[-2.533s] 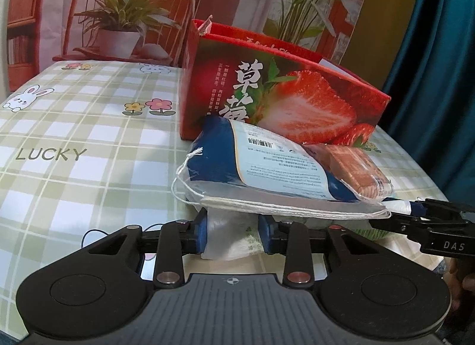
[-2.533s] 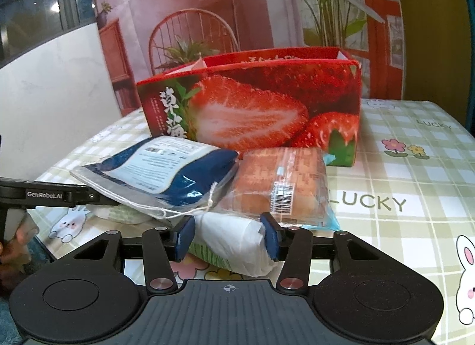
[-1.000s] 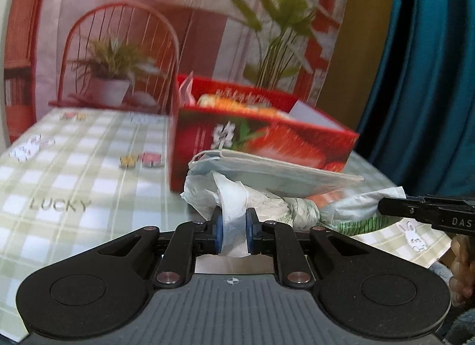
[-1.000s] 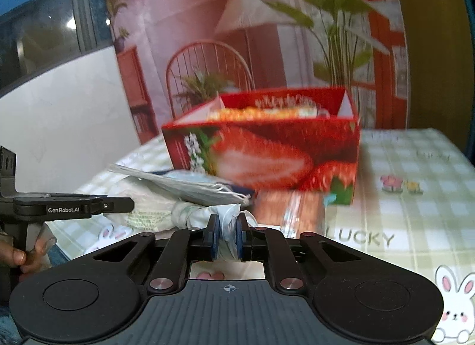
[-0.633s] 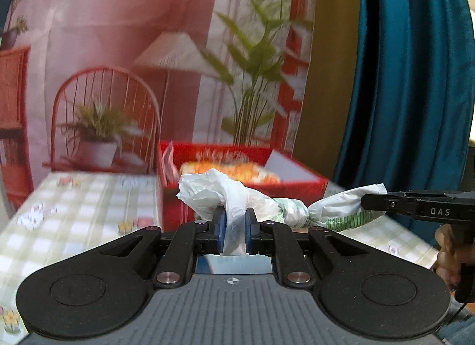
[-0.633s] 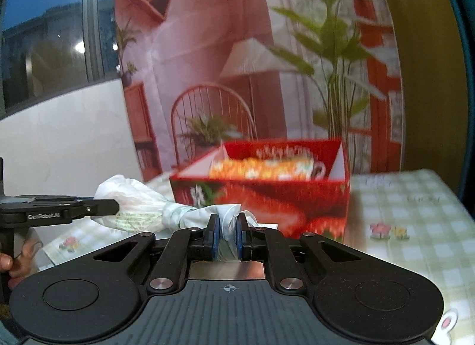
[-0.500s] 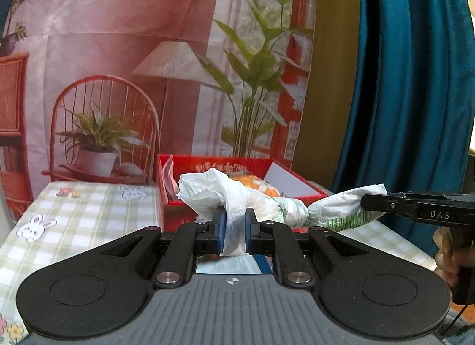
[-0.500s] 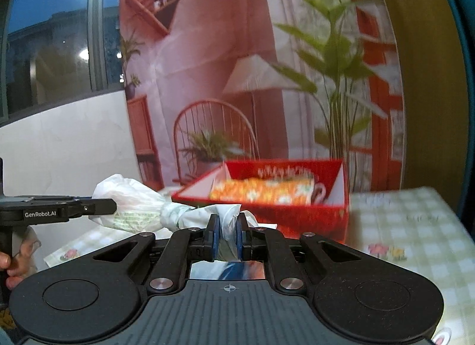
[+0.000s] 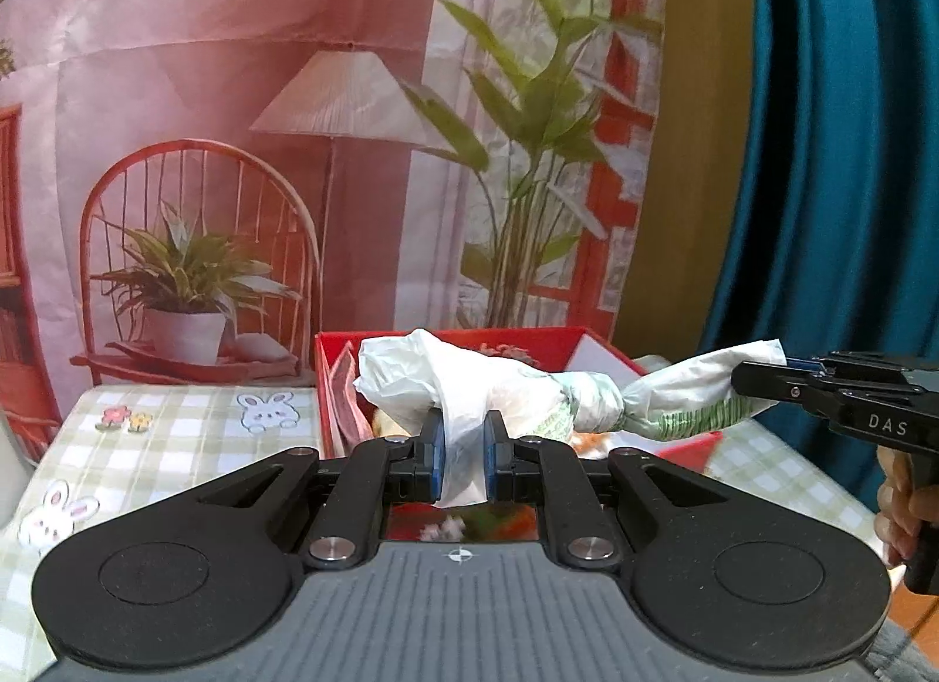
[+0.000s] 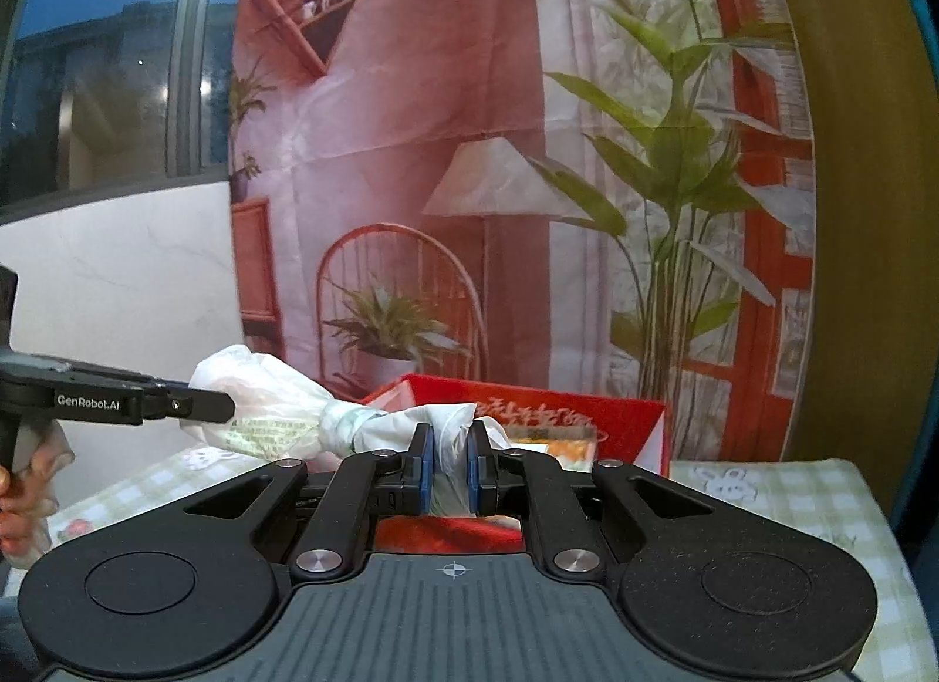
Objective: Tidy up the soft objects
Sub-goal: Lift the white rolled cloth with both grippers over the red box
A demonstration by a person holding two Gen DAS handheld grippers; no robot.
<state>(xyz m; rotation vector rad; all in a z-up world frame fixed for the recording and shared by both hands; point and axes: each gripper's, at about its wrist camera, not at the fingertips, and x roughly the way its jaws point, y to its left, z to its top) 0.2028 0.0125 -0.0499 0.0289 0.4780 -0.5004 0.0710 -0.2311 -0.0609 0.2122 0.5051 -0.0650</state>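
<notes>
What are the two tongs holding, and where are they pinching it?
One white plastic bag, twisted in the middle. The left tongs pinch one bunched end, the right tongs the other.

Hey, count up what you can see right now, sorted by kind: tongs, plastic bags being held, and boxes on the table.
Tongs: 2, the left tongs and the right tongs, each clamped on one end of the bag.
Plastic bags held: 1, the white plastic bag, twisted in the middle.
Boxes: 1, the red box on the checked tablecloth.
Total: 4.
</notes>
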